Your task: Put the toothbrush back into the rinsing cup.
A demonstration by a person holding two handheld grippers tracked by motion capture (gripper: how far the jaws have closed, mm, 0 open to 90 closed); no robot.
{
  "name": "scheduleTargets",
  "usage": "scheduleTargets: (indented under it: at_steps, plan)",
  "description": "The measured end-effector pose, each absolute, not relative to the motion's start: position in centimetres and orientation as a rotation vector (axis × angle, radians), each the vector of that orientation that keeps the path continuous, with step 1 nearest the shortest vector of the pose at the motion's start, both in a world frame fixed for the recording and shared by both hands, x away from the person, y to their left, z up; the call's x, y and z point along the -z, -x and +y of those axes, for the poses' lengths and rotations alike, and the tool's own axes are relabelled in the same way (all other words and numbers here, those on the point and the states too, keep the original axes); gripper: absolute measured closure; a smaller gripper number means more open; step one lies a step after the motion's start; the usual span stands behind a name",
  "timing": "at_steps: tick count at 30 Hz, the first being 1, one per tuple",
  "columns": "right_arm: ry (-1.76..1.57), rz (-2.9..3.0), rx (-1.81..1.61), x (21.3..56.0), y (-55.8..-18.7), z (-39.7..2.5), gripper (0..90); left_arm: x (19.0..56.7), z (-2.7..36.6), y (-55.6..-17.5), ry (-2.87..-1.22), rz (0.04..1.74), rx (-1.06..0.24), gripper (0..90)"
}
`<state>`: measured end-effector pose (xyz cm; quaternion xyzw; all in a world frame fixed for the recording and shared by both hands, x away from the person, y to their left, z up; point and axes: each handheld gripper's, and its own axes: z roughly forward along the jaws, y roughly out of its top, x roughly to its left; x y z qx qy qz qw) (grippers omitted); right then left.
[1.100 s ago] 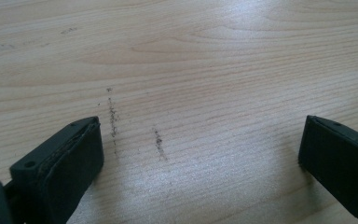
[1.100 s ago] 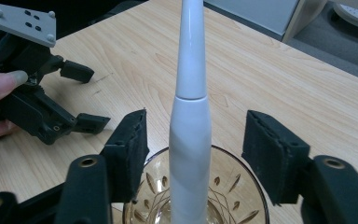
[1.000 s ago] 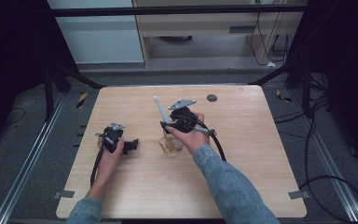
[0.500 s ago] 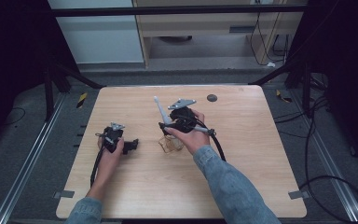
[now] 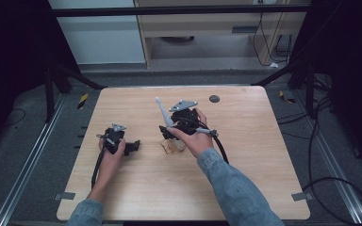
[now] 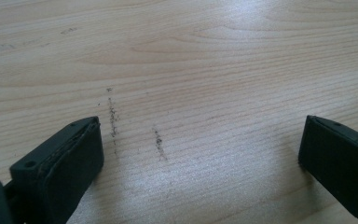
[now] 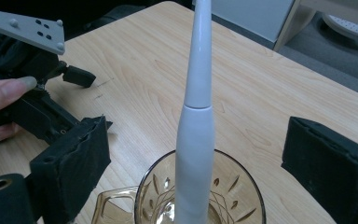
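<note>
**Toothbrush in glass cup, both grippers free**

Wood table [image 5: 264, 179], pale grain, scuffed; dark floor and cabinets beyond.

Nearest, left side: left gripper [image 5: 131, 147] low over bare wood, hand [image 5: 108, 157] behind it. Jaws wide apart in the left gripper view, nothing between them, faint pencil-like marks [image 6: 113, 119] on the wood under them.

Mid-table: right gripper [image 5: 167, 134] held by right hand [image 5: 193, 139], grey plate on top. Jaws spread either side of the toothbrush [image 7: 196, 121] in the right gripper view, not touching it. Gripping nothing.

Toothbrush: white, standing in amber cut-glass cup [image 7: 242, 186], leaning on the rim, head end up and out of frame. Cup [image 5: 172, 145] sits on the table just under the right gripper, near centre.

Farther off: small dark disc [image 5: 214, 98] near the far edge.

Handling, judged not seen:
- Toothbrush looks light, stiff, smooth plastic; likely slippery. Best hold on the thicker lower handle, just above the rim, squeezed across the width.
- Loose in the cup, so may swing or tip when touched.
- Cup likely fragile, light enough to slide or topple if the brush drags on the rim. Steadying with the left gripper probably sensible.
</note>
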<state>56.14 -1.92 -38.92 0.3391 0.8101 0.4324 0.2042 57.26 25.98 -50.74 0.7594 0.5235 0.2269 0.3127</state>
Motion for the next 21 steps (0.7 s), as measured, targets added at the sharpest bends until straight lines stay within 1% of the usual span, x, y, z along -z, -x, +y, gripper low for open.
scheduleTargets:
  at_steps: [21]
  plan:
    - [-0.988,2.167,-1.206,38.0,-55.2,-4.7,7.8,50.7,26.0,-57.3,-2.004,1.381,-0.599,0.0]
